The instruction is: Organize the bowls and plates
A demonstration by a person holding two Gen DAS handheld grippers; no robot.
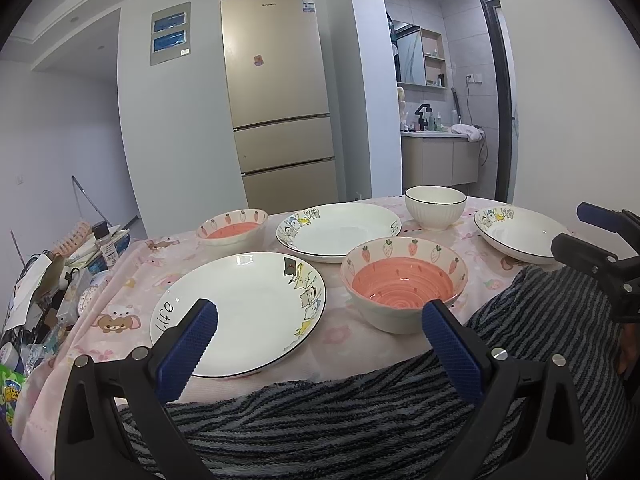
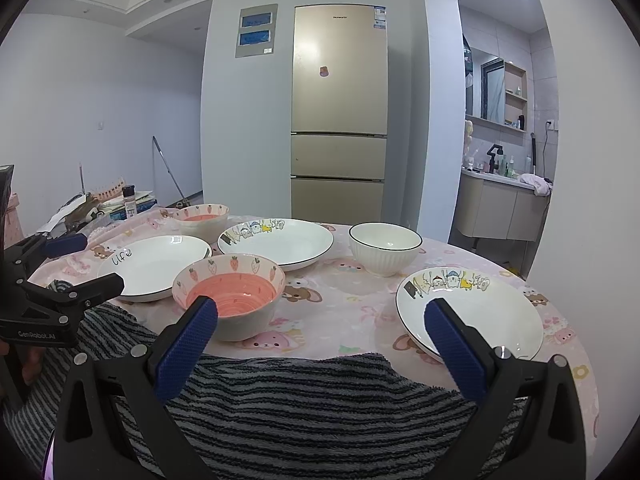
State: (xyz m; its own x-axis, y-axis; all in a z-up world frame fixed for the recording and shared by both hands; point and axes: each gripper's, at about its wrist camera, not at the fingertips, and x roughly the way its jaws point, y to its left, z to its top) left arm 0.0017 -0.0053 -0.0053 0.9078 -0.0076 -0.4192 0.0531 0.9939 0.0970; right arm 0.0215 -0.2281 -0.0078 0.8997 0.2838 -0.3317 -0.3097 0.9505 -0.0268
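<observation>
Three plates and three bowls were spread out on the round table with the pink cartoon tablecloth (image 2: 352, 312). Nearest was a pink strawberry bowl (image 1: 404, 284), sitting just right of the "life" plate (image 1: 240, 312). Behind those two was a second cartoon plate (image 1: 338, 230), with another pink carrot bowl (image 1: 232, 230) off to its left by the far edge and a plain white ribbed bowl (image 1: 435, 206) to its right. The third plate (image 2: 470, 310) sat on its own on the right side of the table, well apart from the rest. Nothing was stacked.

A striped grey towel (image 2: 300, 400) covered the near edge of the table, right under both grippers. The left gripper (image 1: 320, 328) hung open over it, holding nothing, blue pads wide apart in front of the "life" plate and the strawberry bowl. The right gripper (image 2: 320, 328) was spread open too, empty, between the strawberry bowl and the lone plate.

A gold fridge (image 1: 276, 96) stood against the back wall, and there was a pile of clutter (image 1: 60, 280) left of the table, too jumbled to really make out.
</observation>
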